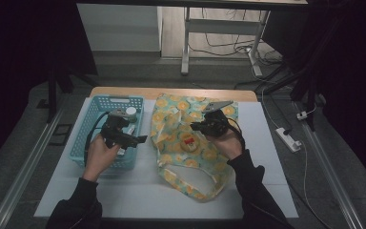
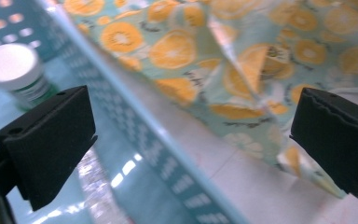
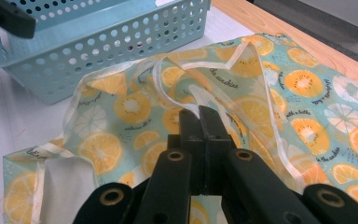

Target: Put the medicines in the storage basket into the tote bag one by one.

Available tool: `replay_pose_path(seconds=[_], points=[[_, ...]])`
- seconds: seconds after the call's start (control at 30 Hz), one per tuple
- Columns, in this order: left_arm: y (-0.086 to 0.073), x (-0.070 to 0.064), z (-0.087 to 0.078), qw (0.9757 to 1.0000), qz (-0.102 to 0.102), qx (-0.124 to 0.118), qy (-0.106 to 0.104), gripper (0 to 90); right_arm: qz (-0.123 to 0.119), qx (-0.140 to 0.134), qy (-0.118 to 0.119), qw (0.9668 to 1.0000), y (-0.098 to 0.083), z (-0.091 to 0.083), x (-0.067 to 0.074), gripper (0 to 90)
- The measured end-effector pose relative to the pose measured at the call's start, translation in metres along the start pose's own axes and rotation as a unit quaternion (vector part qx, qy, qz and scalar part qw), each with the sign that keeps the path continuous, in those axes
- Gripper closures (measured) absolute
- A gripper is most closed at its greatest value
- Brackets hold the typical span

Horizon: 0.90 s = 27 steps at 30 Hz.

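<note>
Beside the basket (image 1: 91, 125):
Left gripper (image 2: 193, 140): jaws wide, empty, over the basket's rim.
Right gripper (image 3: 199, 114): clamped on the bag (image 3: 121, 109) edge, right of basket.

On the pale green cloth bag printed with orange slices (image 3: 279, 84), small black script runs beside the fruit. Just beyond the tips of the closed right gripper (image 3: 199, 112), one line reads "the sunshine". Further off to that gripper's right, the curved script by the slices seems to read "with a bottle", though it is too small to be sure. The remaining lettering on the cloth is too small or blurred to read.
</note>
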<state>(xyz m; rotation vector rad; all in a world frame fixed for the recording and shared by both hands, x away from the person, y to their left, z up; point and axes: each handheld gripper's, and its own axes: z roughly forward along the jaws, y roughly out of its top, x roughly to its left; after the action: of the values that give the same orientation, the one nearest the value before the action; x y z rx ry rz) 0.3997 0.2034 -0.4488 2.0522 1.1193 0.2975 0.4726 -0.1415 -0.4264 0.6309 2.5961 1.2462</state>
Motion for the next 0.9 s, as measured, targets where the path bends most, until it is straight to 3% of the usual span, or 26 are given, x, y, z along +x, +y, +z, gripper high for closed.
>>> replay_pose_path(seconds=[0.4, 0.57, 0.73, 0.9], points=[[-0.01, 0.027, 0.007, 0.9982, -0.04, 0.03, 0.033, 0.4, 0.0, 0.002, 0.001, 1.0, 0.0, 0.0, 0.0, 90.0], [-0.01, 0.035, 0.013, 0.9966, -0.038, 0.044, 0.058, 0.9, -0.002, 0.0, 0.0, 1.0, 0.0, 0.0, 0.0, 90.0], [-0.013, 0.043, 0.024, 0.9932, -0.048, 0.069, 0.079, 1.4, -0.003, 0.001, 0.0, 1.0, 0.001, 0.0, 0.001, 90.0], [-0.014, 0.049, 0.032, 0.9895, -0.058, 0.102, 0.084, 1.0, -0.003, 0.002, 0.0, 1.0, 0.0, 0.001, 0.001, 90.0]])
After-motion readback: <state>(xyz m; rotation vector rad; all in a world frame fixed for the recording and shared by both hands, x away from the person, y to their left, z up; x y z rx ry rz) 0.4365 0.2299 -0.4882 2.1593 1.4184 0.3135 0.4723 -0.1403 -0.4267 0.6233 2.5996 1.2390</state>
